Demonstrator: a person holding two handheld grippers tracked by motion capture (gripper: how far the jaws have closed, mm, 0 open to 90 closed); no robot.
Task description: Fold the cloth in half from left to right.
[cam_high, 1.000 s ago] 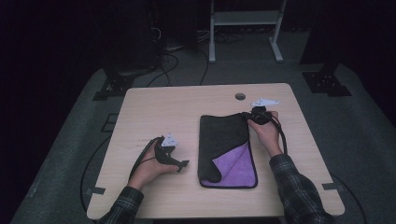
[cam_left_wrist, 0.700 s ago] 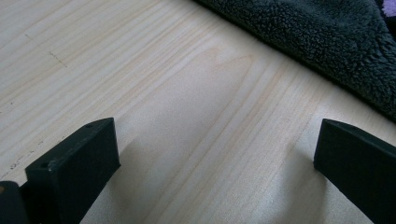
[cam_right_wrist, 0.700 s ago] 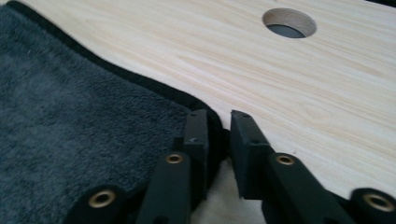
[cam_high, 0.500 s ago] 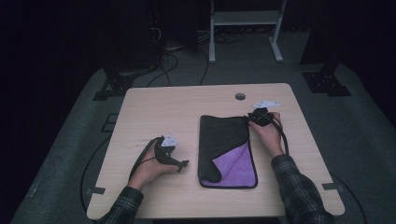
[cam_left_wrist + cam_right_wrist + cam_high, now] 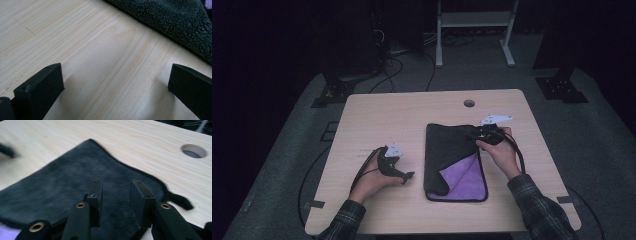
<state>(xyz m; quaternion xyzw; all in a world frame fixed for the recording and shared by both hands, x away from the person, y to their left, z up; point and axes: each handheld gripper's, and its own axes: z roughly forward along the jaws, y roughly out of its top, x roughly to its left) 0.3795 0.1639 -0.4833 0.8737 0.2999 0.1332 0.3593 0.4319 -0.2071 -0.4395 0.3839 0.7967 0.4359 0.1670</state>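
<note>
Dark grey fleece on top, purple underneath: the cloth (image 5: 452, 160) lies folded on the right half of the wooden table (image 5: 387, 115), its near right part showing the purple face and its far edge running level with my right gripper (image 5: 484, 134). In the right gripper view the jaws have just been opening and now stand a little apart above the cloth's far corner, with nothing pinched between them; the grey pile (image 5: 75, 185) lies flat below the pads, and a small tag or loop (image 5: 181, 201) sticks out of the hem beside it. My left gripper (image 5: 404, 176) rests on bare wood just left of the cloth, jaws wide apart and empty, the cloth's edge (image 5: 175, 27) near but not touching. I judge the fold has just been laid down and released. The risk from here is the pull-away: the pile is fuzzy, and if a pad snags it as I draw the right hand back, the corner will lift and the fold will slide out of line. The frame is motion-blurred there, so I cannot be sure the pads are fully clear of the fabric. The other hazard is the trailing cable (image 5: 518, 155) dragging over the folded edge and rucking it.
</note>
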